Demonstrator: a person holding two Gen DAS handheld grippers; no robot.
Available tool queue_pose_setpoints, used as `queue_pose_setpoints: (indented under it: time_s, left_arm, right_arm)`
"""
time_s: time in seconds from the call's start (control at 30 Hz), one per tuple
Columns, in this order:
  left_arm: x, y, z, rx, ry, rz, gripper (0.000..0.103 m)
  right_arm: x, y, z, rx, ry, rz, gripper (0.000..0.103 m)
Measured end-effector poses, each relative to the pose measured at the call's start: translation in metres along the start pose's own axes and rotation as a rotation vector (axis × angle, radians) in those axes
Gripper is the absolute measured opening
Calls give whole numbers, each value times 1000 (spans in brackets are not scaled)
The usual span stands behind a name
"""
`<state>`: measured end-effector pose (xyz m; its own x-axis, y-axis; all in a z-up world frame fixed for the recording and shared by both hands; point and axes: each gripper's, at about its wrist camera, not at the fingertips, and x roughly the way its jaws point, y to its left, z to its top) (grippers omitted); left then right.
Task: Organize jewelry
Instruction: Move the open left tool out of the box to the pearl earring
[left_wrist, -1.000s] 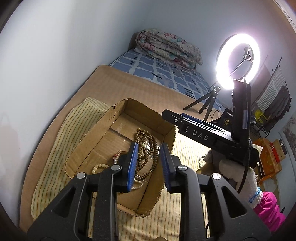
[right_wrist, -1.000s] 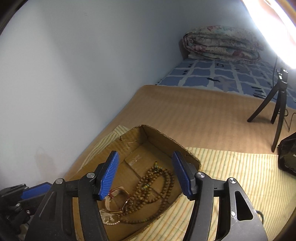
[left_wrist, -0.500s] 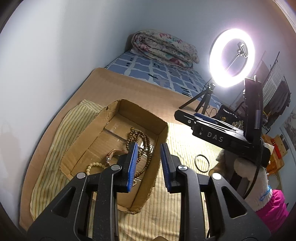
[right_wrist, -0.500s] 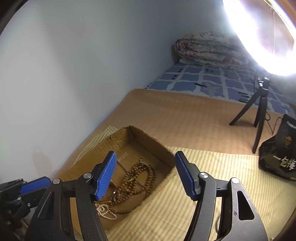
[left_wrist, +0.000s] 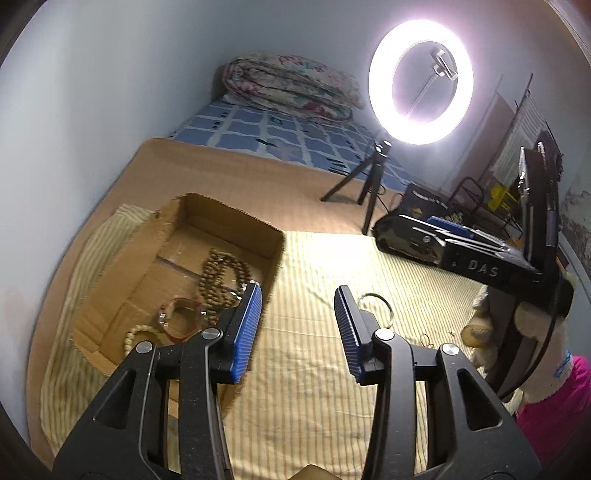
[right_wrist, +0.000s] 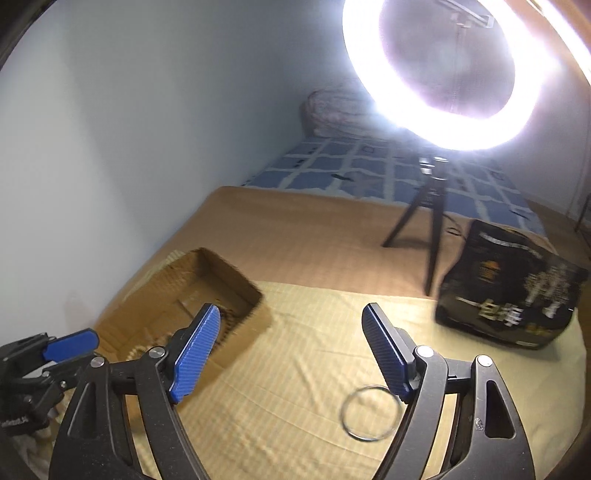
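An open cardboard box (left_wrist: 221, 221) lies on a yellow striped cloth (left_wrist: 317, 369) and holds a brown bead necklace (left_wrist: 221, 273), a red bracelet (left_wrist: 181, 317) and a pale bead bracelet (left_wrist: 136, 332). A silver bangle (right_wrist: 369, 411) lies on the cloth right of the box (right_wrist: 229, 280); it also shows in the left wrist view (left_wrist: 375, 308). My left gripper (left_wrist: 297, 325) is open and empty above the cloth beside the box. My right gripper (right_wrist: 291, 350) is open and empty, with the bangle just under its right finger.
A ring light (left_wrist: 421, 81) on a small tripod (left_wrist: 369, 184) stands behind the cloth. A black bag (right_wrist: 509, 291) sits at the right. A folded quilt (left_wrist: 291, 88) lies at the far end of the bed. A wall runs along the left.
My left gripper has opened wide and swung right, off the box. My right gripper has moved right and away from the box, so the bangle now lies by its right finger.
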<state>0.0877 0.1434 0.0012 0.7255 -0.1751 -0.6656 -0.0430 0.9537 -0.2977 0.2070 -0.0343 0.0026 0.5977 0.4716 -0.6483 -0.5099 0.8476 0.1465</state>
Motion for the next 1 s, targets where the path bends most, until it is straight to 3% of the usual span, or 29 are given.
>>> queue_pose_setpoints:
  time_s: [0.27,0.43,1.0]
  left_arm:
    - [21,-32,-13,64,45,-59,41]
    - [35,-55,-25,115,80,-97,41]
    - [81,-110,-79,223,265,-188,41]
  right_arm:
    - [-29,-42,-12,3,10,-83,79]
    - [-48,-73,-45,28,-9,-127,79]
    - [-67,-161,-133,112,115,-206,79]
